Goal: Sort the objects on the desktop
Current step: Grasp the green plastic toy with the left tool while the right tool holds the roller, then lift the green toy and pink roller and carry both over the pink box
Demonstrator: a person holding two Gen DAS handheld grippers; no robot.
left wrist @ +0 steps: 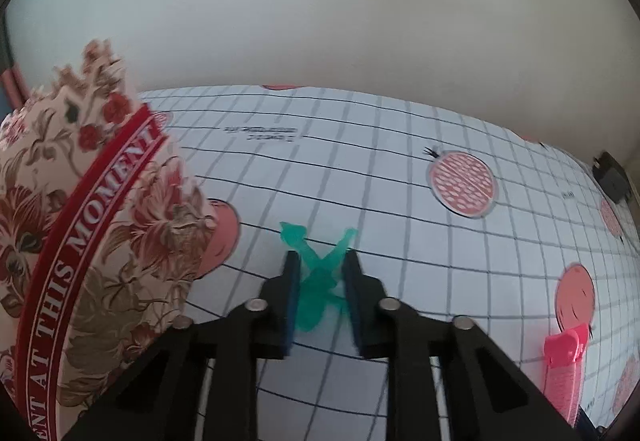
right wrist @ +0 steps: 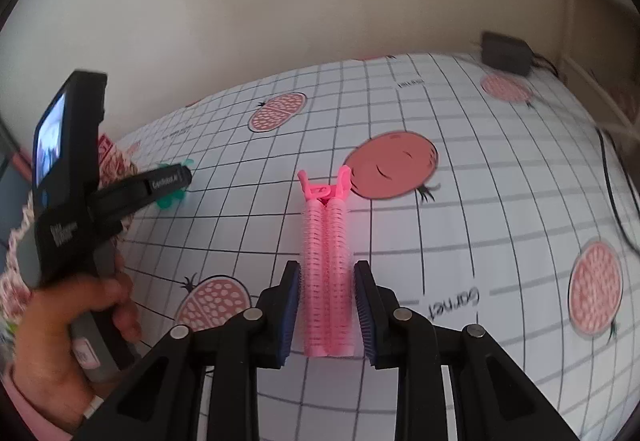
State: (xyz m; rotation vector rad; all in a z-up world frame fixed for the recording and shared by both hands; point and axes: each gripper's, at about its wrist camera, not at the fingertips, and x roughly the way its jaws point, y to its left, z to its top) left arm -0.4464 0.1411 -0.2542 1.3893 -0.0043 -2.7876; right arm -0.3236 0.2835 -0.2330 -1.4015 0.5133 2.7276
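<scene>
Left wrist view: left claw [left wrist: 320, 273] pinches a translucent green X-shaped hair clip [left wrist: 316, 273].

left wrist: close, steeply down | right wrist: same | shared: gridded tablecloth [left wrist: 400, 169]

A home room is showing here: a bench [right wrist: 460, 169] is wearing a grid-patterned cloth printed with pomegranates, sitting against a plain painted wall [right wrist: 280, 1]. A floral box [left wrist: 80, 241] and a black plug-in adapter [right wrist: 506, 53] are lying on it.
</scene>
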